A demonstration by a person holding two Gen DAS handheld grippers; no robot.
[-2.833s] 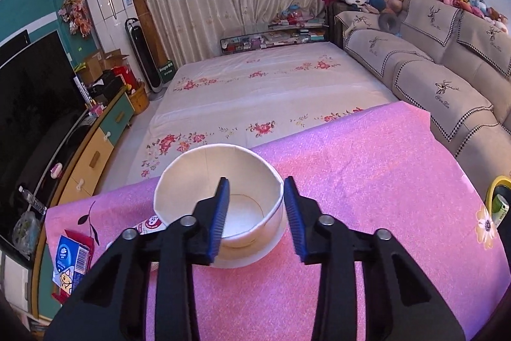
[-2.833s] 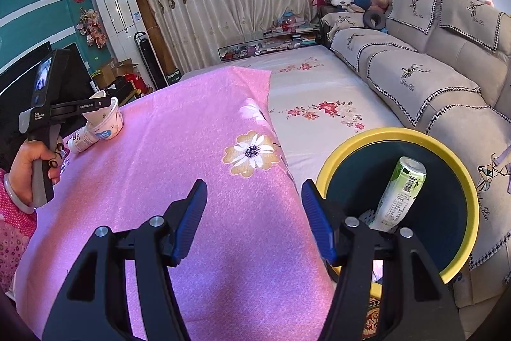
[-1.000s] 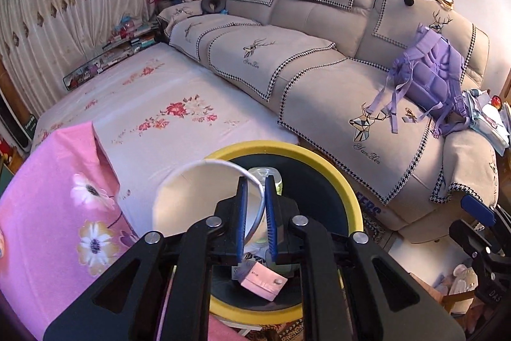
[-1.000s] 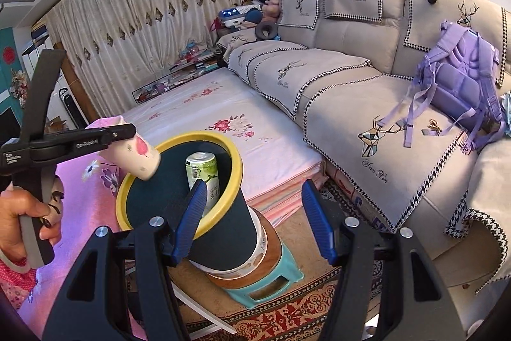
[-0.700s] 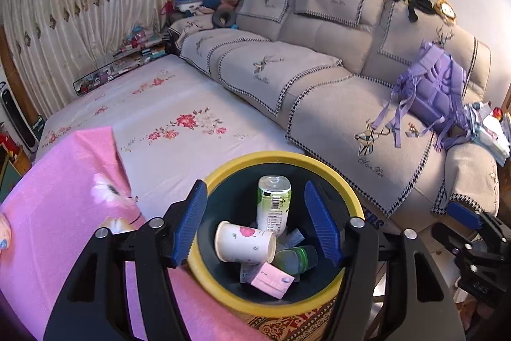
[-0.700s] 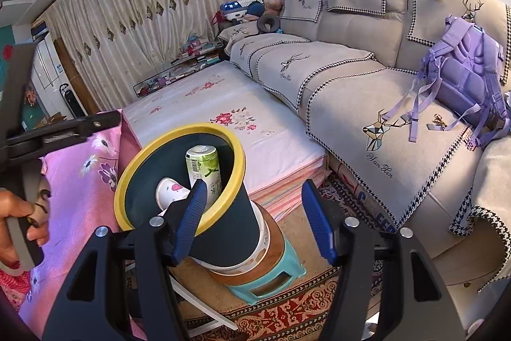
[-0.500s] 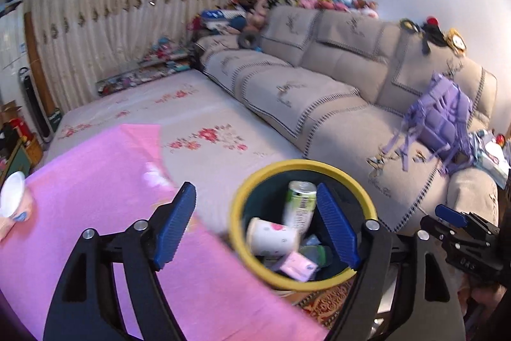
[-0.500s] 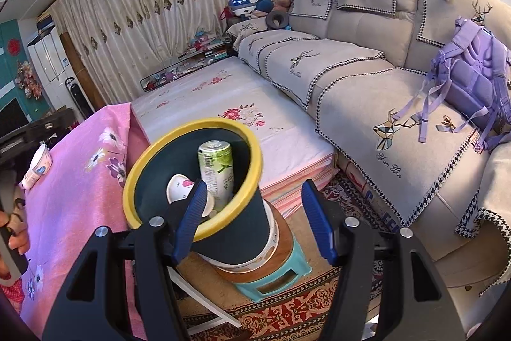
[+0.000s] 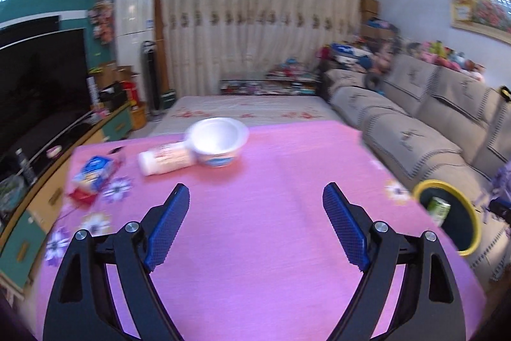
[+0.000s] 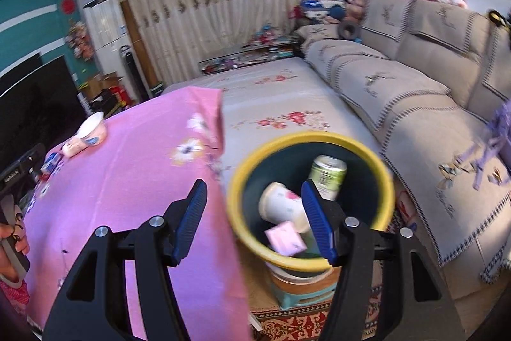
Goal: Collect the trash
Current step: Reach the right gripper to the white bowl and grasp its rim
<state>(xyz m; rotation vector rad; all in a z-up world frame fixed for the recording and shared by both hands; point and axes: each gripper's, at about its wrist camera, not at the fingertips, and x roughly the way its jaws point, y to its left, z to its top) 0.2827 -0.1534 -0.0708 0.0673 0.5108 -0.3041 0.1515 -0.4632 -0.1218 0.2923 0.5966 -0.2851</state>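
Pink cloth with flowers covers a table in a living room. On its far side sits a white bowl. A small bottle lies on its side, touching the bowl on the left. Further left, near the edge, lies a blue and white packet on something red.

Just off the right side of the table stands a dark bin with a yellow rim, on a little green stool. Inside it are a green can standing up, a paper cup lying on its side and a pink box.

The left gripper hangs over the near part of the cloth, pointing at the bowl and bottle but well apart from them. Its jaws have just been opening. They stand wide, with nothing between them. In the right wrist view a hand shows at the left edge, holding a dark handle.

The right gripper hangs above the spot where the table edge meets the bin. Its jaws are apart and nothing is held. One blue pad is over the cloth and the other over the bin.

Behind the table is a low bed with red flowers. A long beige sofa runs along the right wall, with soft toys on top. Cream curtains hang at the back. A big black TV stands on the left. Both pictures are a bit blurred.
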